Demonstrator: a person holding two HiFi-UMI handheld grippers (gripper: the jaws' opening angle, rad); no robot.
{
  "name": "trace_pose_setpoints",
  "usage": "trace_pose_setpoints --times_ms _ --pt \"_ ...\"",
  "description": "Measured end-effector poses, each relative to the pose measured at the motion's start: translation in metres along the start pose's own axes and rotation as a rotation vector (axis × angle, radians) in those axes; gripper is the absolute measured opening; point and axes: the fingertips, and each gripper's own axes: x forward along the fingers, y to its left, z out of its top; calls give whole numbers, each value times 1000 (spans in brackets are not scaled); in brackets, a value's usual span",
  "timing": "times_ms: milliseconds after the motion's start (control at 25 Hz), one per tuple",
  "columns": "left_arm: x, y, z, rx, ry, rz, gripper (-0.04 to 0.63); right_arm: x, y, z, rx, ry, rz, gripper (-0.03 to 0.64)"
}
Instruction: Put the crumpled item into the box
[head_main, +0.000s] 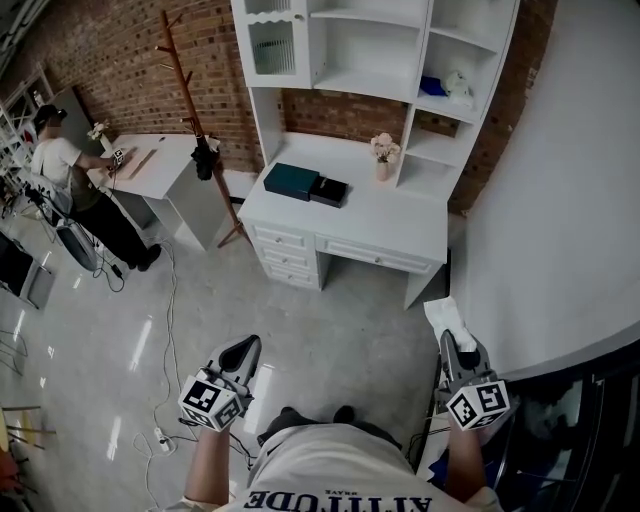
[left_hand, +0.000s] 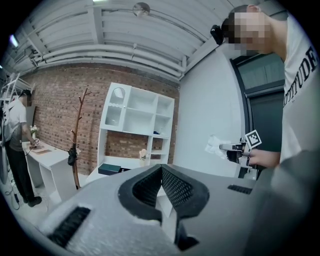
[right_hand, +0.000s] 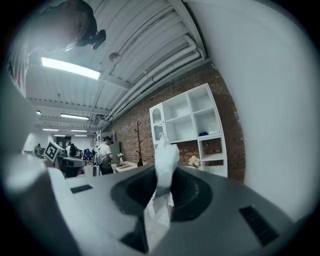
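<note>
Where the glossy grey floor meets a brick wall, a white surface under a shelf hutch carries a dark teal box, a smaller black box just beside it and a flower pot. A wooden coat stand rises to its left. The crumpled item, thin white tissue, juts ahead of the right gripper, pinched between its clenched black fingers, well apart from the boxes. The left gripper has its mesh-textured fingers pressed together, empty.
</note>
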Motion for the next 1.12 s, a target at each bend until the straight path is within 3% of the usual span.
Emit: trace_pose_setpoints --times_ms 560,1120 --pt "49 -17 -7 15 40 21 26 27 -33 -15 -11 51 70 76" --pt "139 78 1 -16 29 -55 26 138 -32 -13 -14 106 41 75"
